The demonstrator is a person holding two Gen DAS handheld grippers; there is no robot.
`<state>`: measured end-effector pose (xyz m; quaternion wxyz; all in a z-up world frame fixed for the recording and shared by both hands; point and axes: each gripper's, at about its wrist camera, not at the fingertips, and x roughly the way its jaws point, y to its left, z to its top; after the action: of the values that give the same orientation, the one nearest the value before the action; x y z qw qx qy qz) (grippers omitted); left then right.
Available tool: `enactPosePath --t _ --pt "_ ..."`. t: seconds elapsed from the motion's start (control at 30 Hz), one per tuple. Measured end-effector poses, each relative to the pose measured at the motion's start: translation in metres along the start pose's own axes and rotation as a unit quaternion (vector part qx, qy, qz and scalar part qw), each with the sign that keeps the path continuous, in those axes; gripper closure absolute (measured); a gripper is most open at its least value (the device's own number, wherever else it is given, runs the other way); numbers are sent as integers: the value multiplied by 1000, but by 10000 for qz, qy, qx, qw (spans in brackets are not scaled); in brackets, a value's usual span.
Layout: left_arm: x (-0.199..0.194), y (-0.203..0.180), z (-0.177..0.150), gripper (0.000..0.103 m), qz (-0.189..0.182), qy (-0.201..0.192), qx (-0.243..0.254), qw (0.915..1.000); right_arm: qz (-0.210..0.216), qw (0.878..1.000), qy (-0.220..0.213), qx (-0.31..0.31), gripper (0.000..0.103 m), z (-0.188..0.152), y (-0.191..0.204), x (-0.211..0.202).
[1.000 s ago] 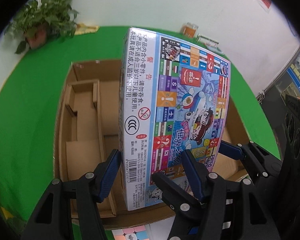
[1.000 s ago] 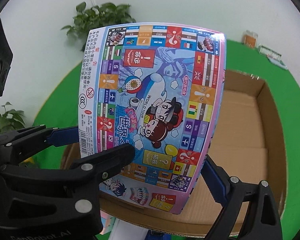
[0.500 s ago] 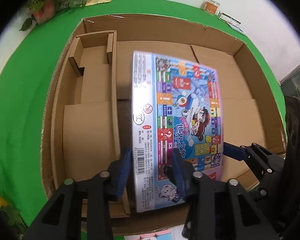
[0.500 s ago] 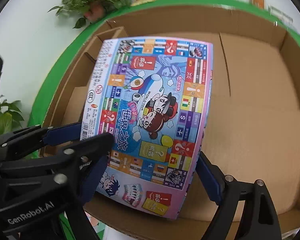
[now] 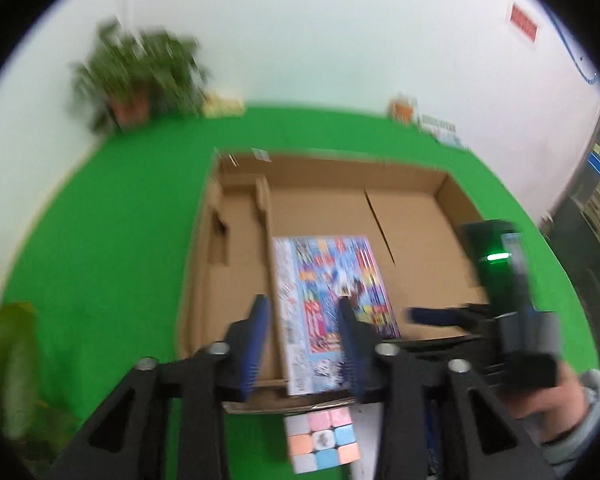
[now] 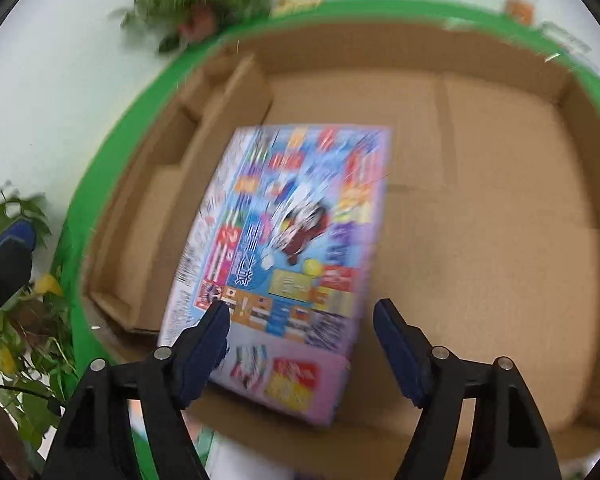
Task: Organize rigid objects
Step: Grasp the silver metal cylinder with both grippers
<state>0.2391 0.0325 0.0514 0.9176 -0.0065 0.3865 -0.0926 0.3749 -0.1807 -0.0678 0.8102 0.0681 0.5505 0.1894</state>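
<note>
A colourful board game box (image 5: pixel 332 300) lies flat on the floor of a large cardboard box (image 5: pixel 416 216), beside its left divider. It also shows in the right wrist view (image 6: pixel 292 248), inside the same cardboard box (image 6: pixel 500 184). My left gripper (image 5: pixel 300 340) is open and empty, raised over the game box's near end. My right gripper (image 6: pixel 300 340) is open and empty above the game box's near end; it also shows in the left wrist view (image 5: pixel 428 316) at the right. Both views are motion-blurred.
A pastel puzzle cube (image 5: pixel 322 440) lies on the green table (image 5: pixel 112 240) just in front of the cardboard box. Potted plants (image 5: pixel 140 76) stand at the back left and near left (image 6: pixel 24 320). Small items (image 5: pixel 404 108) sit at the table's far edge.
The game box went from held upright between both grippers to lying flat in the cardboard box. Both grippers have let go, opened and pulled back and up.
</note>
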Motion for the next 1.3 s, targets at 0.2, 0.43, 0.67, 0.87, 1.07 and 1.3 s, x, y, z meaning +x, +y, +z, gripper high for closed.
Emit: enactPosePath --t 0.2,0.43,0.67,0.87,1.07,1.3 --pt "-64 -20 -39 0 727 -1698 128 9827 -781 9799 -1832 140 0 -90 -34 -151" --pt "-38 -54 -74 0 -600 -352 -72 9976 -902 9848 -1380 545 1 -177 -84 -172" --pt "-23 -91 -91 0 -1971 736 -263 9773 -741 9934 -838 260 9 -220 -66 -144" --pt "2 -122 -98 1 -2588 1636 -367 9513 -775 9939 -697 361 18 -230 -55 -115" --pt "40 -150 -94 1 -3111 2261 -397 9222 -389 9939 -683 778 18 -237 -64 -114" --pt "73 -162 -96 10 -2893 2829 -235 9142 -95 9935 -713 886 18 -252 -71 -121"
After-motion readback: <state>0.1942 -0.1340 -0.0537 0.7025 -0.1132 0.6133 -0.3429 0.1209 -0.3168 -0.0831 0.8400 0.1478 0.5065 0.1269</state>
